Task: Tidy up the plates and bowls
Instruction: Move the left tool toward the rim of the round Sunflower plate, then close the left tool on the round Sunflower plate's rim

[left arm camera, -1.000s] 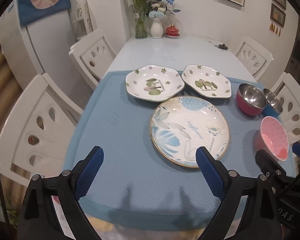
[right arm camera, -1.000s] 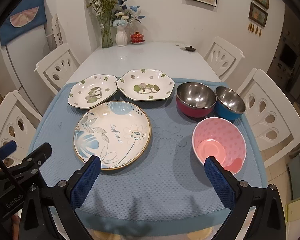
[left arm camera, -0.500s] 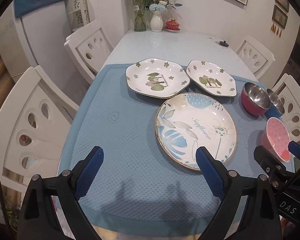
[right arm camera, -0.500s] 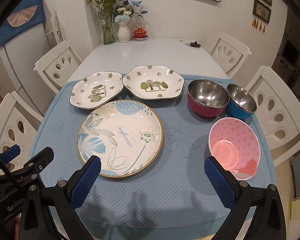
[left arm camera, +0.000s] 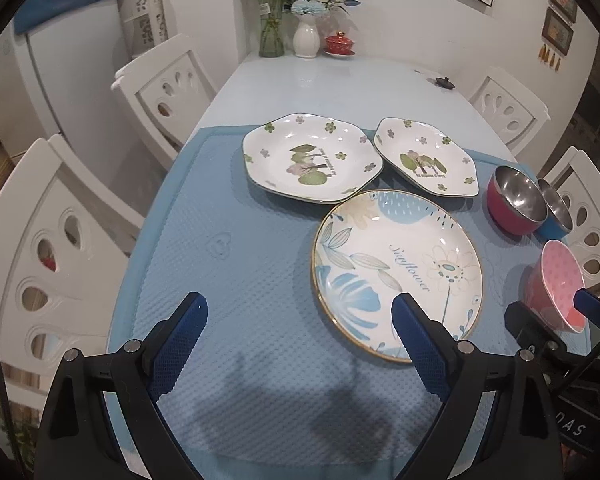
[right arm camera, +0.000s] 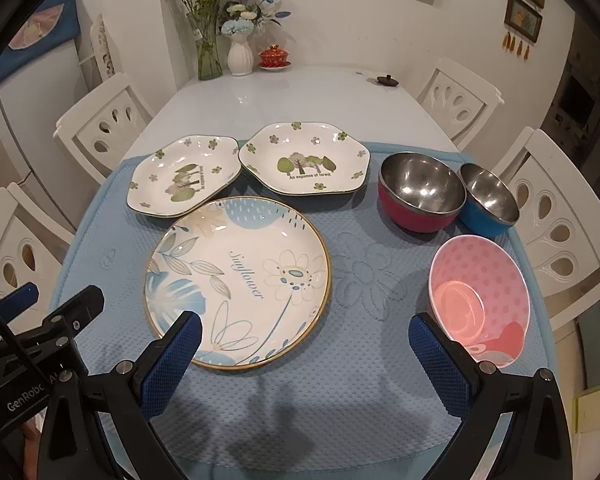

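Observation:
On the blue mat (right arm camera: 340, 400) lie a round flower plate (right arm camera: 240, 276) (left arm camera: 396, 268) and, behind it, two white tree-print plates (right arm camera: 184, 176) (right arm camera: 304, 158). To the right stand a red steel bowl (right arm camera: 420, 192), a blue steel bowl (right arm camera: 488, 200) and a pink dotted bowl (right arm camera: 478, 300). My right gripper (right arm camera: 306, 356) hovers open over the mat's near edge, between round plate and pink bowl. My left gripper (left arm camera: 300, 340) is open too, above the mat left of the round plate, holding nothing.
White chairs (right arm camera: 100, 128) (right arm camera: 560, 232) ring the white table (right arm camera: 300, 96). Flower vases (right arm camera: 240, 56) and a red lidded cup (right arm camera: 274, 58) stand at the far end, near a small dark lid (right arm camera: 387, 79). A fridge (left arm camera: 60, 80) is at the left.
Both grippers have moved forward and lower toward the dishes, which now loom larger. Both stay open; no dish has moved.

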`<action>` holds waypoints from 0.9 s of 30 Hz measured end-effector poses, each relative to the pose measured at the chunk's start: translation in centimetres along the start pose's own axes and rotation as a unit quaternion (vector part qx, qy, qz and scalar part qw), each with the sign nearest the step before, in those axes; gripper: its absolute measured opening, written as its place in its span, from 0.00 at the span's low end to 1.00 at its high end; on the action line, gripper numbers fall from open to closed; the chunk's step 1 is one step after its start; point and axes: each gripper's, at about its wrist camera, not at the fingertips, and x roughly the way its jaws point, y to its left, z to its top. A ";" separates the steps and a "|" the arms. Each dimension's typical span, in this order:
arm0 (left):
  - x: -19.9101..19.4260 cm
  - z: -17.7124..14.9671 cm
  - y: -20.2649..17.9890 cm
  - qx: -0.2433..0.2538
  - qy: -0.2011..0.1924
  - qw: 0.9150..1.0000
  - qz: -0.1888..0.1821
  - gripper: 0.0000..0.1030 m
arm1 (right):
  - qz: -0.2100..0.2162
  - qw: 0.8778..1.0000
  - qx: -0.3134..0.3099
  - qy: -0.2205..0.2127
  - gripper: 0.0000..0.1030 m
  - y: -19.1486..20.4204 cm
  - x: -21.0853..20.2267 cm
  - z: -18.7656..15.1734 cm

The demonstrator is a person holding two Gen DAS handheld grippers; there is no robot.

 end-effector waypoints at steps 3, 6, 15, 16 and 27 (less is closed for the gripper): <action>0.9 0.4 -0.2 0.009 0.005 1.000 -0.004 0.90 | -0.003 1.000 0.000 0.007 1.00 0.0 0.8 0.2; 2.0 0.8 -0.3 0.012 0.013 1.000 -0.008 0.90 | -0.003 1.000 0.009 0.018 1.00 -0.2 1.7 0.6; 5.4 1.6 0.7 0.001 0.038 0.999 -0.021 0.90 | -0.006 0.998 0.033 0.055 1.00 -1.3 5.5 1.8; 5.8 1.7 0.7 -0.001 0.044 0.999 -0.025 0.90 | -0.006 0.998 0.035 0.059 1.00 -1.4 6.0 2.1; 10.3 1.9 0.8 0.001 0.084 0.995 -0.061 0.83 | -0.028 0.992 0.045 0.117 0.92 -1.8 11.0 3.5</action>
